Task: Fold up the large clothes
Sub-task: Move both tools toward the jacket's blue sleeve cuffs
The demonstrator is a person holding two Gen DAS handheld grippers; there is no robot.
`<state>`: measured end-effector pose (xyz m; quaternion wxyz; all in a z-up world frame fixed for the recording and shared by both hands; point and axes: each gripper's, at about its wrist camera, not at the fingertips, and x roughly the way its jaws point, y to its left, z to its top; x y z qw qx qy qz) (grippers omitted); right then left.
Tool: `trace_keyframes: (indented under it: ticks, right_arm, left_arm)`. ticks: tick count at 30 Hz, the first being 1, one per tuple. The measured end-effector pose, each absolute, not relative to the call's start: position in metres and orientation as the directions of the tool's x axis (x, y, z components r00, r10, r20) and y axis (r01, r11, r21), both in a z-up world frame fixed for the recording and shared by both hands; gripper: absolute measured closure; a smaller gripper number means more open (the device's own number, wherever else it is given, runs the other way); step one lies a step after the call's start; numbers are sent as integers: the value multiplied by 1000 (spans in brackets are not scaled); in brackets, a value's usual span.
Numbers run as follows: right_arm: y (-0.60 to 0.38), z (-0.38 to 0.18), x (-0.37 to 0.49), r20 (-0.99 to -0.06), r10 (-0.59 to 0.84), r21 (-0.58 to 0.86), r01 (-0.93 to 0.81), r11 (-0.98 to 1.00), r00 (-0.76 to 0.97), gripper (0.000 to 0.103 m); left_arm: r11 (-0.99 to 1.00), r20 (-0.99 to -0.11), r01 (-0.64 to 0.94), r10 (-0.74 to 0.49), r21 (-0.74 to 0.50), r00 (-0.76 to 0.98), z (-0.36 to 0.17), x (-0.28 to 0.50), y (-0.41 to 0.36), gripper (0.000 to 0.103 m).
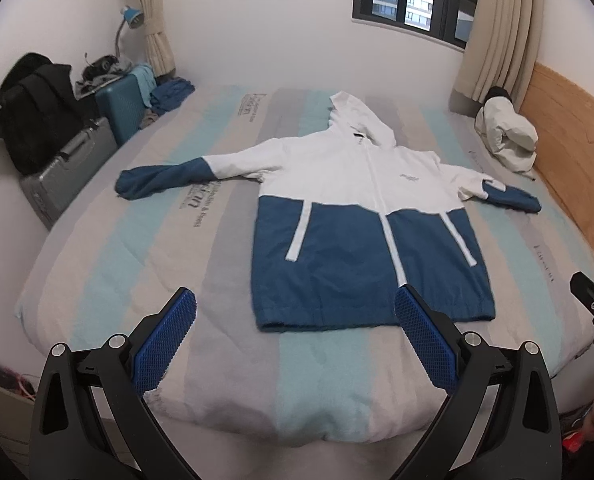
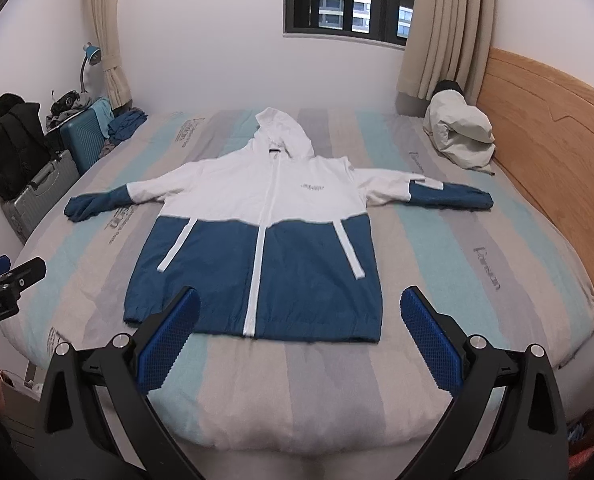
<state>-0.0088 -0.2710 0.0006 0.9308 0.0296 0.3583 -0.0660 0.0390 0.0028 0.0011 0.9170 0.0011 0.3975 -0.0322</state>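
Both claws hang spread wide and empty over the near edge of the bed: left gripper, then right gripper. Ahead of them the jacket lies flat, sleeves out. Its slick cloth may slide or bunch if one claw pinches a single layer, and the far sleeve could drag crooked.

1 jacket; 2 suitcases; 1 lamp.
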Motion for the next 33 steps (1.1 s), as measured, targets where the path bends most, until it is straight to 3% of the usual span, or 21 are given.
trace_keyframes:
  ticks: [8, 14, 21, 33]
  right_arm:
    - [-308, -7, 51, -627, -82, 26, 126, 992, 774, 7]
    - [-302, -23, 121, -709, -54, 12, 88, 996, 703, 7]
    - [-274, -42, 196, -714, -107, 6, 160, 987, 692, 7]
    - [-268, -56, 296, -720, -208, -94, 204, 974, 662, 7]
  left_arm:
    - [999, -705, -30, 41, 27, 708, 4, 92, -21, 6]
    - [1000, -723, -4, 18, 22, 691, -12, 153, -10, 6]
    - [995, -716, 76, -8, 63, 698, -41, 252, 21, 6]
    - [995, -749, 94, -42, 26, 661, -77, 366, 50, 6]
